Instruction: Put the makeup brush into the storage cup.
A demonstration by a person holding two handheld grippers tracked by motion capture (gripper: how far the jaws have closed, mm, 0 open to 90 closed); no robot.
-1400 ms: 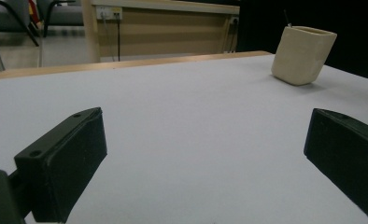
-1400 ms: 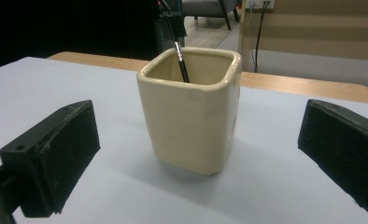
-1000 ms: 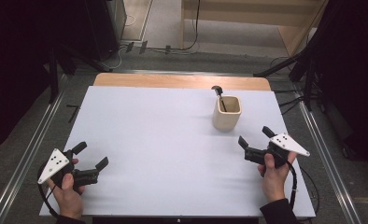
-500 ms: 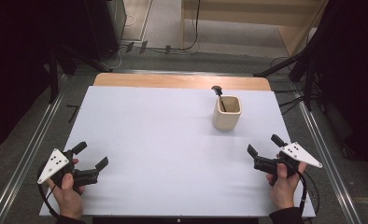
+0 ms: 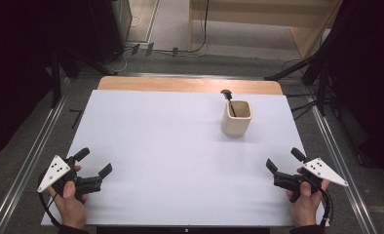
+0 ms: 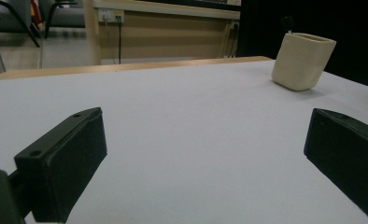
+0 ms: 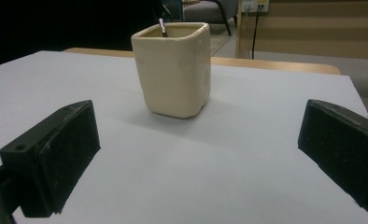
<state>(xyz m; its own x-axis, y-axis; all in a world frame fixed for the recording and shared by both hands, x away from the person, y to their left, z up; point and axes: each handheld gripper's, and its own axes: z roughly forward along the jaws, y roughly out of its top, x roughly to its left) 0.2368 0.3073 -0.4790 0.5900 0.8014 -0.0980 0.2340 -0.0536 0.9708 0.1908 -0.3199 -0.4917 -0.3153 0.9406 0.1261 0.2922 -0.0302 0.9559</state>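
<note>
A cream square cup (image 5: 237,118) stands upright at the back right of the white table (image 5: 170,136). A black-tipped utensil (image 5: 226,92) leans in it, its head sticking out over the far rim. My left gripper (image 5: 94,161) rests open near the front left corner, nothing between its jaws. My right gripper (image 5: 283,159) is open near the front right corner, well short of the cup. The left gripper view has the cup (image 6: 303,60) far off at upper right. In the right gripper view, the cup (image 7: 175,70) and the utensil's thin handle (image 7: 162,27) stand ahead of the open gripper (image 7: 198,135).
A strip of bare wood (image 5: 190,84) runs along the table's far edge. Metal rails (image 5: 336,146) flank both sides. Black stands and cables (image 5: 321,83) crowd the floor at the right, and a dark cabinet (image 5: 107,29) stands at the back left.
My right gripper has drawn back from the cup toward the front right corner. The left gripper and the cup have stayed put.
</note>
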